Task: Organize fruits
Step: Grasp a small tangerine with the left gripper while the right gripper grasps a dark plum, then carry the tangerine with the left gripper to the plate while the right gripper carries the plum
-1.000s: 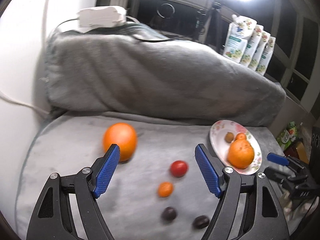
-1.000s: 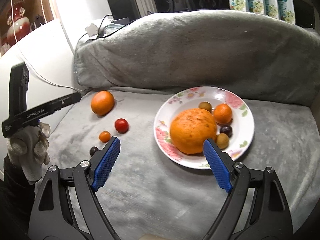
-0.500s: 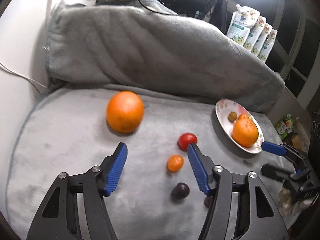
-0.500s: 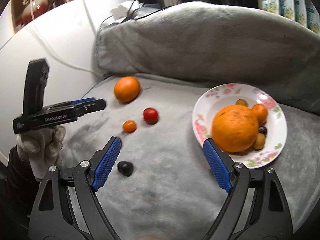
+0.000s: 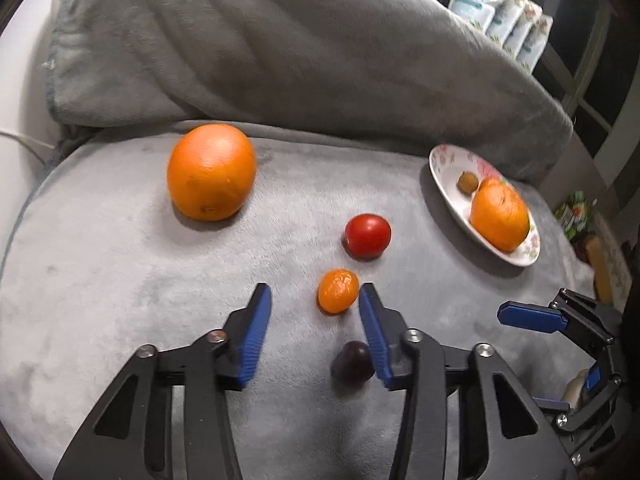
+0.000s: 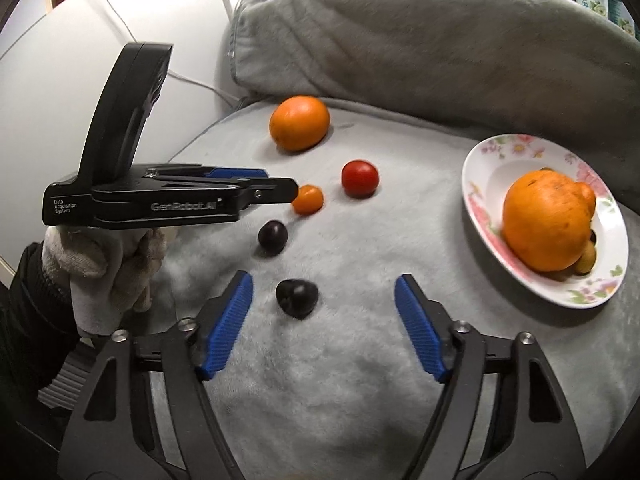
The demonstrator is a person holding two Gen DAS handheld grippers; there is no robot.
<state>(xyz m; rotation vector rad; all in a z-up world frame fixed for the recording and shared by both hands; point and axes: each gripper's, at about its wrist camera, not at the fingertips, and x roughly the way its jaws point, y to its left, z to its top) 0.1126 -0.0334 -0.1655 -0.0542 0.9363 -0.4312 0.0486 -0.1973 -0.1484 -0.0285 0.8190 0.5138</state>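
On the grey blanket lie a large orange (image 5: 211, 172) (image 6: 299, 128), a red tomato (image 5: 367, 236) (image 6: 359, 178), a small orange kumquat (image 5: 337, 290) (image 6: 307, 199) and two dark plums (image 5: 353, 361) (image 6: 273, 236) (image 6: 297, 297). My left gripper (image 5: 314, 320) (image 6: 280, 190) is open, its fingertips just short of the kumquat, one plum by its right finger. My right gripper (image 6: 324, 304) (image 5: 528, 317) is open, with the nearer plum between its fingers towards the left one. A floral plate (image 6: 484, 184) (image 5: 444, 168) at the right holds a big orange (image 6: 544, 220) and several small fruits.
A grey blanket-covered cushion (image 5: 280, 48) rises behind the fruits. White pouches (image 5: 504, 12) stand by the window at the back right. A white wall with a cable (image 6: 120, 20) is at the left. Snack packets (image 5: 576, 216) lie past the right edge.
Both grippers moved forward and down towards the loose fruits. The left jaws have narrowed somewhat around the kumquat's line. The right gripper swung left from the plate to the dark plum.
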